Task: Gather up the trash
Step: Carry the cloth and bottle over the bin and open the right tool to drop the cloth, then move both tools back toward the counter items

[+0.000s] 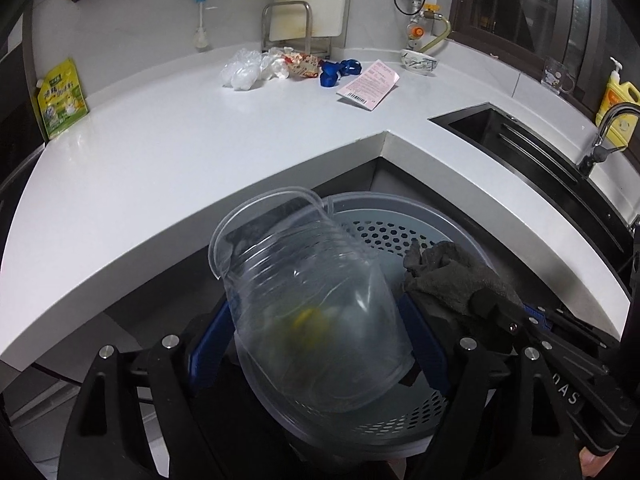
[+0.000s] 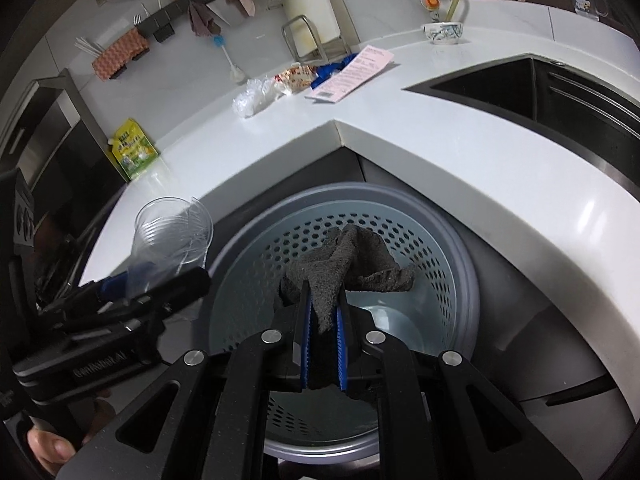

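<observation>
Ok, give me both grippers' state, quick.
Left gripper: holding the clear cup.
Right gripper: shut on the grey cloth.

We are looking steeply down from both wrists, close above the perforated bin [image 1: 400, 232] under the counter's [image 1: 160, 160] inner corner; both views are sharing that bin, corner and sink [image 2: 520, 80].

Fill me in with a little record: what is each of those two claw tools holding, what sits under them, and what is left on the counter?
left gripper: around a clear plastic cup, tipped over the bin
right gripper: shut on a dark grey cloth
below: grey perforated bin, nothing visible inside
counter: crumpled clear plastic, snack wrapper, blue strap, pink receipt
also: patterned bowl, green pouch
</observation>
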### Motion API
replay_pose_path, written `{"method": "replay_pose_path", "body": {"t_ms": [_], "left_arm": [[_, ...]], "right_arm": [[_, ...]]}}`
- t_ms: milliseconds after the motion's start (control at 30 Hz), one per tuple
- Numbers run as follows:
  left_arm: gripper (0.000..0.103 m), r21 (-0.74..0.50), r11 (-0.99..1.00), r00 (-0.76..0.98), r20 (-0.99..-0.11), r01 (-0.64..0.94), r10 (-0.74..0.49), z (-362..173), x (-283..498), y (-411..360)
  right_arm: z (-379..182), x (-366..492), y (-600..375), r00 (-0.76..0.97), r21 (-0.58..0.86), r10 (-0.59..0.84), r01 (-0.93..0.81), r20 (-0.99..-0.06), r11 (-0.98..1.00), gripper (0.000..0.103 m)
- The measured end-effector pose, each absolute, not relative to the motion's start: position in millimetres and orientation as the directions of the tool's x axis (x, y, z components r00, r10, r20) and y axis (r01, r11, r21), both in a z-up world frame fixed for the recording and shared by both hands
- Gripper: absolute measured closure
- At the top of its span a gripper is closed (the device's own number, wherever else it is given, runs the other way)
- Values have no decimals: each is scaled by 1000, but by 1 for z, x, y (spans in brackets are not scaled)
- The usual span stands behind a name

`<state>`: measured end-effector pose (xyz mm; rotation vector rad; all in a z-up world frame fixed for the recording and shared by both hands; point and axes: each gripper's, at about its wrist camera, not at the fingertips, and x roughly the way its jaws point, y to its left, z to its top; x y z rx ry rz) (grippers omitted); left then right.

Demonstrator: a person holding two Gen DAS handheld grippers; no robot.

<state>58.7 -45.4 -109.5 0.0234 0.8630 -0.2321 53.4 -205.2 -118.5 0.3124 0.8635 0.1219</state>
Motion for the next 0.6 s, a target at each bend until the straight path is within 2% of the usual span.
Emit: {"method": "replay_pose_path", "body": {"t_ms": [33, 100, 133, 167, 600], "left_arm": [[24, -77, 975, 623, -758, 209, -194, -110, 59, -44], [21, -78, 976, 623, -758, 205, -191, -110, 58, -43], [18, -77, 976, 625, -757, 203, -190, -110, 57, -43], [14, -76, 977, 627, -756, 199, -186, -110, 57, -42], [12, -71, 981, 623, -764, 179, -169, -111, 57, -38]], "right_arm": [[-119, 53, -206, 645, 320, 231, 22, -729, 947, 93], [-118, 51, -207, 655, 321, 225, 28, -722, 947, 86], [-116, 50, -208, 662, 325, 224, 31, -715, 945, 64], [-113, 48, -209, 682, 325, 214, 36, -699, 945, 48], [-110, 48, -215, 692, 327, 207, 45, -692, 944, 48]]}}
